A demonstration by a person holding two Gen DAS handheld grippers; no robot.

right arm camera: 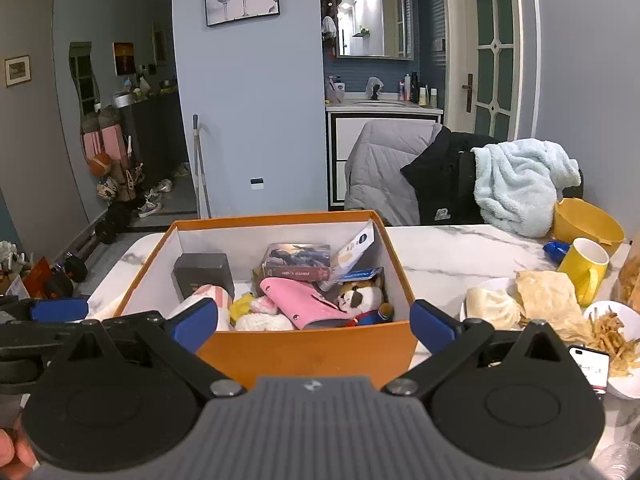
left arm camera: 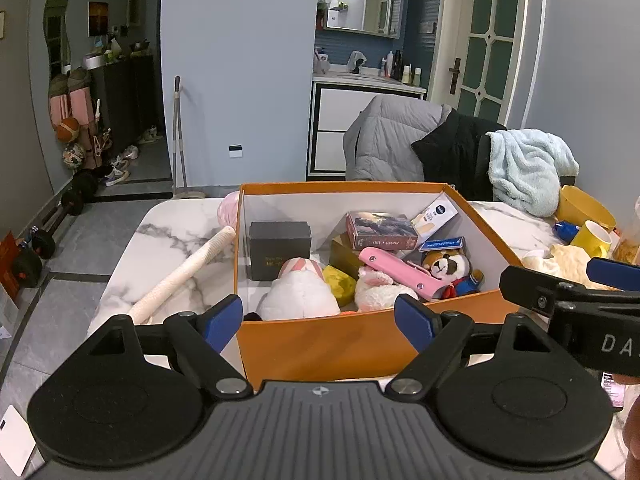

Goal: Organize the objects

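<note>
The box [left arm camera: 352, 344], orange, sits at frame centre on the marble table [left arm camera: 168, 240], and we see it filled with a black case [left arm camera: 280, 248], a pink wallet [left arm camera: 396, 272], and plush toys. Our left gripper [left arm camera: 319, 326] and right gripper [right arm camera: 313, 324] both stand spread wide, empty, before its near wall.

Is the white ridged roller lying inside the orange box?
No, the white ridged roller lies on the marble table, outside the left wall of the orange box.
</note>
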